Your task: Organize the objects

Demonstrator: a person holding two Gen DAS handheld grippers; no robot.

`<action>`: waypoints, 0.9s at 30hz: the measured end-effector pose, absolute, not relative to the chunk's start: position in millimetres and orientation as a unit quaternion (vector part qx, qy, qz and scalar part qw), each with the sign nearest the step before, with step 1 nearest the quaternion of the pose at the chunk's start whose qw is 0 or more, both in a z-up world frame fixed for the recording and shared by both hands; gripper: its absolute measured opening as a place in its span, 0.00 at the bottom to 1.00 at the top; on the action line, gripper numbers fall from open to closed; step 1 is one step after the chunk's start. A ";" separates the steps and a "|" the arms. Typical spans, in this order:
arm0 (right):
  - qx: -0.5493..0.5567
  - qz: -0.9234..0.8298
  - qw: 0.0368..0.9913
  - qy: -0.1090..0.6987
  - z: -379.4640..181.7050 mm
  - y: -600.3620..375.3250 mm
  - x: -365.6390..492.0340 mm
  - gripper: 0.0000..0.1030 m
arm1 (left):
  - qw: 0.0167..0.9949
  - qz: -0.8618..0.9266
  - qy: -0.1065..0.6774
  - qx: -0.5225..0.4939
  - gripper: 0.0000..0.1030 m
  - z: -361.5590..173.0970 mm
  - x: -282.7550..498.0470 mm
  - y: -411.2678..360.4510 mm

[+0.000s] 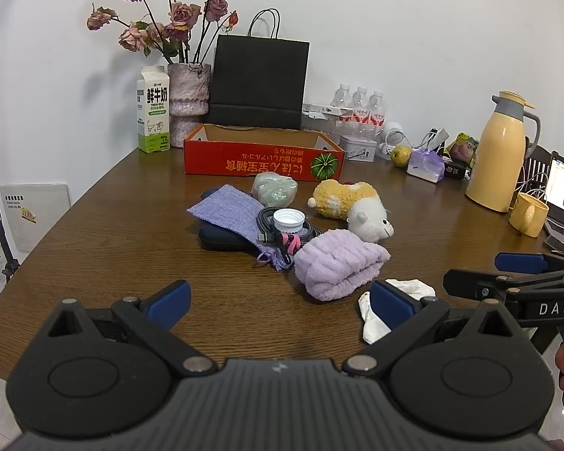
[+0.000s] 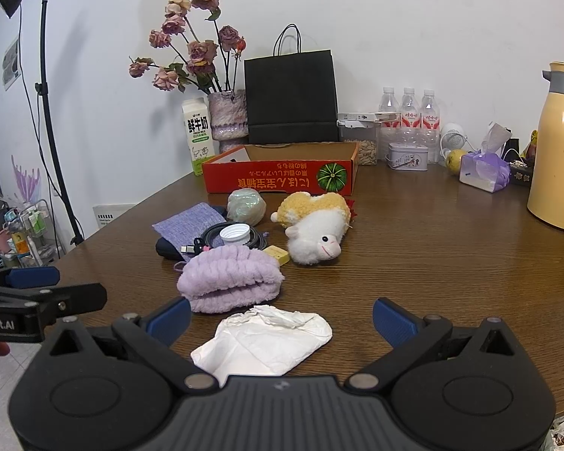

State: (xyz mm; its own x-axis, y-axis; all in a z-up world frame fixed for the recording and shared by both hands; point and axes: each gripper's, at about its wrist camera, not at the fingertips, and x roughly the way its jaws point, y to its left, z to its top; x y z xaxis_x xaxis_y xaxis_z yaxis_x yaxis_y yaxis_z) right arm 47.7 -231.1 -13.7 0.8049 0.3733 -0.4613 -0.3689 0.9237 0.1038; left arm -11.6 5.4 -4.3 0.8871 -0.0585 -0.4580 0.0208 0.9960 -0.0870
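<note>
1. Both tongs, left [image 1: 280,302] and right [image 2: 282,317], are spread wide and hold nothing.
2. The toys and cloths sit in a heap on the tabletop [image 2: 432,263], near the red box [image 2: 282,176], probably their home.
3. The white tissue [image 2: 263,342] lies between the right tongs' tips, so it looks easiest to grab.
</note>
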 end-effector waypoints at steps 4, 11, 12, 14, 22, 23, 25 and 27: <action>0.004 0.196 0.950 0.244 -13.6 -231.0 47.6 1.00 | 0.971 -0.020 0.237 -0.040 1.00 -4.3 -11.6 5.4; 0.004 0.195 0.950 0.245 -14.3 -230.5 47.4 1.00 | 0.970 -0.020 0.238 -0.041 1.00 -6.5 -11.7 6.7; 0.004 0.196 0.950 0.245 -14.4 -230.6 47.0 1.00 | 0.970 -0.020 0.238 -0.041 1.00 -6.4 -11.6 6.7; 0.004 0.195 0.950 0.245 -14.2 -230.5 47.5 1.00 | 0.970 -0.020 0.238 -0.040 1.00 -6.1 -11.3 6.6; 0.004 0.195 0.950 0.245 -14.1 -230.3 47.8 1.00 | 0.970 -0.020 0.240 -0.041 1.00 -8.2 -10.3 6.9; 0.004 0.196 0.949 0.246 -14.2 -230.3 47.3 1.00 | 0.970 -0.020 0.240 -0.042 1.00 -8.8 -9.8 7.0; 0.004 0.196 0.949 0.246 -15.2 -230.0 47.0 1.00 | 0.969 -0.019 0.241 -0.042 1.00 -10.1 -9.5 7.0; 0.004 0.195 0.949 0.246 -15.6 -229.8 46.4 1.00 | 0.969 -0.019 0.242 -0.043 1.00 -10.9 -9.0 7.1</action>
